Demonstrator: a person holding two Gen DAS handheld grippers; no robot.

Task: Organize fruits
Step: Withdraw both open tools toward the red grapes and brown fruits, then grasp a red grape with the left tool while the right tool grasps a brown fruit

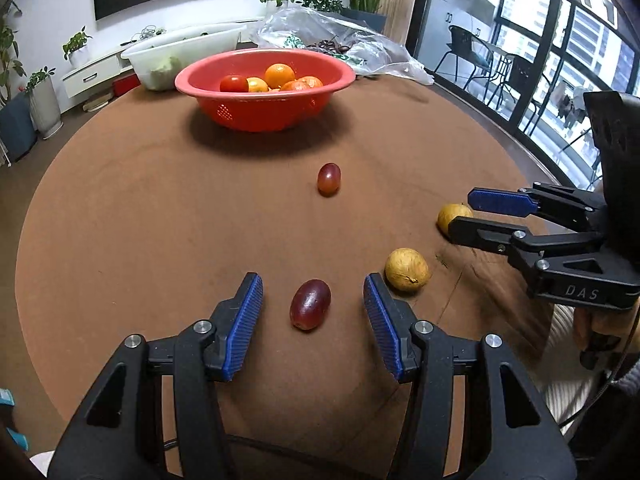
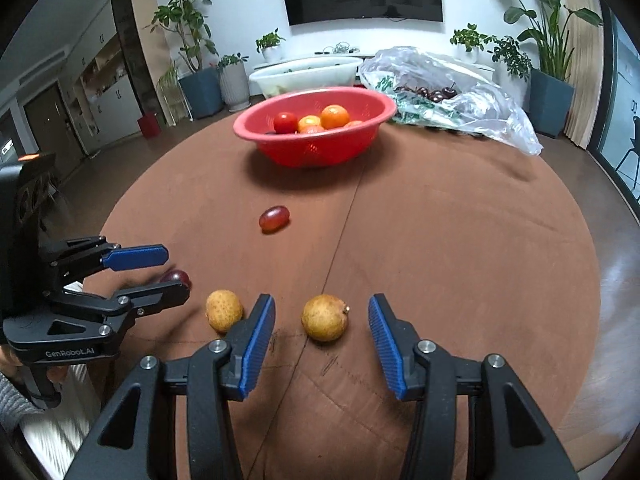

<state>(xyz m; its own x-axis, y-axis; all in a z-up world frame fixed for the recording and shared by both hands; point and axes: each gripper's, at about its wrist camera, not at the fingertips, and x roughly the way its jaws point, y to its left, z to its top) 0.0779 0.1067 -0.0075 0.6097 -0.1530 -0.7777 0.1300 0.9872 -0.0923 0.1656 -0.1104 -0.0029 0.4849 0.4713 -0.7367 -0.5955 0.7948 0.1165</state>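
**A:** Which fruit does each hand go for?

**B:** The left hand-held gripper (image 1: pixel 313 307) has a dark red grape (image 1: pixel 310 304) lying on the tabletop (image 1: pixel 140 220) right between its blue pads, touching neither. Its jaws stand partly apart, holding nothing. The grape's long axis runs roughly along the line the fingers point, tipped a little to the right, so the pads would close across its narrow waist.

**A:** And the right?

**B:** Same arrangement. The right hand-held gripper (image 2: pixel 322 320) straddles a tan, rough-skinned round fruit (image 2: pixel 324 317) (a longan, I'd guess), with a gap on both sides; it sits a shade nearer the left pad. Jaws partly apart, empty. The fruit is near round, so there is no axis to fuss over.

**A:** Anything left loose?

**B:** A second tan fruit (image 2: pixel 223 311) sits just outside the right gripper's left finger, between the two tools. A second red grape (image 1: pixel 329 178) lies farther out towards the red basket (image 1: pixel 264 110), its long axis crossways in the right wrist view; I judge it about equally reachable by either hand.

**A:** Where does it all go?

**B:** Probably the basket, well ahead of both hands, already holding oranges and a tomato.

**A:** Any writing?

**B:** "DAS" on the right tool's body in the left wrist view; "GenRobot.AI" on the left tool in the right wrist view.
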